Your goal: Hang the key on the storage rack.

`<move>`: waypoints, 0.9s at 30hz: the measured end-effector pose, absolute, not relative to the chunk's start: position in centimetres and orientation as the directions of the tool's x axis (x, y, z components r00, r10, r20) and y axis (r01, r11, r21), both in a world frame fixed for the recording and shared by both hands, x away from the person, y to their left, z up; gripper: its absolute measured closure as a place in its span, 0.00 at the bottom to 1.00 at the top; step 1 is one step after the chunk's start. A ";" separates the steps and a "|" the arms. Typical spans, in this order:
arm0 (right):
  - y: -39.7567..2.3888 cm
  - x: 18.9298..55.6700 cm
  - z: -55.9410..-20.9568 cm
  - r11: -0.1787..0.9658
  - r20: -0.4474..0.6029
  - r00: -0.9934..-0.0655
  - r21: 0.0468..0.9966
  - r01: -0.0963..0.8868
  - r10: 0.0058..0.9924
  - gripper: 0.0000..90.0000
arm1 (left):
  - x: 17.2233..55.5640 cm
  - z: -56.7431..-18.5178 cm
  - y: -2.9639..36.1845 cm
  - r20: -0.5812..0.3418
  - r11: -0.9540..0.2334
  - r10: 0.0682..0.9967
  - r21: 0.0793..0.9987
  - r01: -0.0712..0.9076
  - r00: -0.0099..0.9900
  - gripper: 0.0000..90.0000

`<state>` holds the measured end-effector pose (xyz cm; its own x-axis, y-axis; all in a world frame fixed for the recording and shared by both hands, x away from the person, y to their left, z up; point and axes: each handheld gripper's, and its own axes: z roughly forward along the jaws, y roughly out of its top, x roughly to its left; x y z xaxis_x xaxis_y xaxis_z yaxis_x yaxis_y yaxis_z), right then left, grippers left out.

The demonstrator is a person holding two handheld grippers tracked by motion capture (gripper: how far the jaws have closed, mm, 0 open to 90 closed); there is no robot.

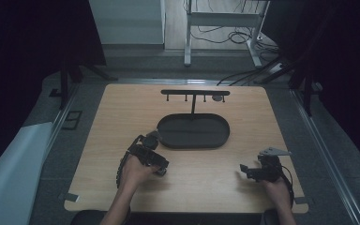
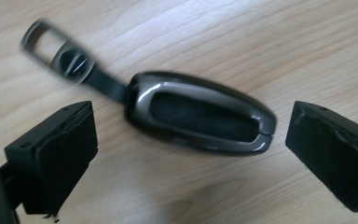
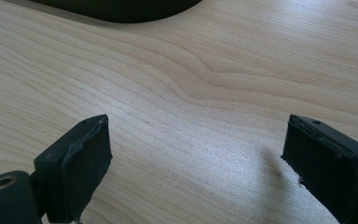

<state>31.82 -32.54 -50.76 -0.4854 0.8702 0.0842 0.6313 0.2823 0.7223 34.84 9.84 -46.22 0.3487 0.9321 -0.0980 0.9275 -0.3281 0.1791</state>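
A dark key fob (image 2: pixel 200 116) with a grey metallic frame is seen lying flat on the wooden counter (image 2: pixel 261 42), between the 2 black jaws of the left tool (image 2: pixel 191 154), which are spread wide and are not touching it. A short black strap with a grey metal clip (image 2: pixel 58 53) is attached to one end of the fob, and the clip is blurred in the left gripper view. In the high view the left tool (image 1: pixel 161 171) is held low over the counter, just beside the near rim of a black oval tray (image 1: pixel 168 140) at its left end. Behind the tray a thin black rack (image 1: pixel 194 93) with small hooks is standing, and a small dark round thing is hanging near its right end. The right tool (image 1: pixel 243 168) is placed near the right front part of the counter, well apart from the fob; its jaws are opened wide over bare wood and nothing is held between them.
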 end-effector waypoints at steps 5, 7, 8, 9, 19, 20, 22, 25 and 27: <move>-32.6 31.9 -50.7 0.276 0.093 -0.487 0.726 0.630 0.868 0.09 | 34.8 -46.3 9.9 -0.145 -0.250 0.950 0.175 0.952 0.276 0.03; -32.6 31.9 -50.7 0.275 0.094 -0.489 0.728 0.628 0.867 0.09 | 34.9 -46.4 9.8 -0.165 -0.228 0.952 0.174 0.958 0.256 0.03; -32.6 31.9 -50.7 0.274 0.097 -0.489 0.728 0.629 0.867 0.09 | 35.1 -46.6 9.7 -0.167 -0.215 0.955 0.169 0.962 0.243 0.03; -32.5 32.0 -50.7 0.275 0.098 -0.491 0.727 0.630 0.866 0.09 | 35.2 -46.7 9.6 -0.163 -0.208 0.958 0.165 0.964 0.234 0.03; -32.5 32.0 -50.8 0.278 0.100 -0.495 0.723 0.632 0.863 0.10 | 36.2 -48.2 9.0 -0.154 -0.175 0.970 0.099 0.979 0.189 0.05; -32.4 32.0 -50.8 0.278 0.102 -0.495 0.722 0.634 0.863 0.10 | 36.3 -48.3 8.8 -0.141 -0.184 0.971 0.090 0.979 0.195 0.07; -32.4 32.0 -50.8 0.279 0.101 -0.495 0.722 0.633 0.863 0.10 | 36.4 -48.3 8.7 -0.136 -0.184 0.972 0.086 0.979 0.194 0.10; -32.5 32.0 -50.8 0.277 0.104 -0.494 0.721 0.636 0.863 0.10 | 36.5 -48.3 8.4 -0.089 -0.199 0.975 0.077 0.977 0.205 0.15; -32.5 32.0 -50.8 0.277 0.104 -0.495 0.721 0.635 0.863 0.10 | 36.6 -48.3 8.4 -0.078 -0.206 0.974 0.072 0.976 0.211 0.22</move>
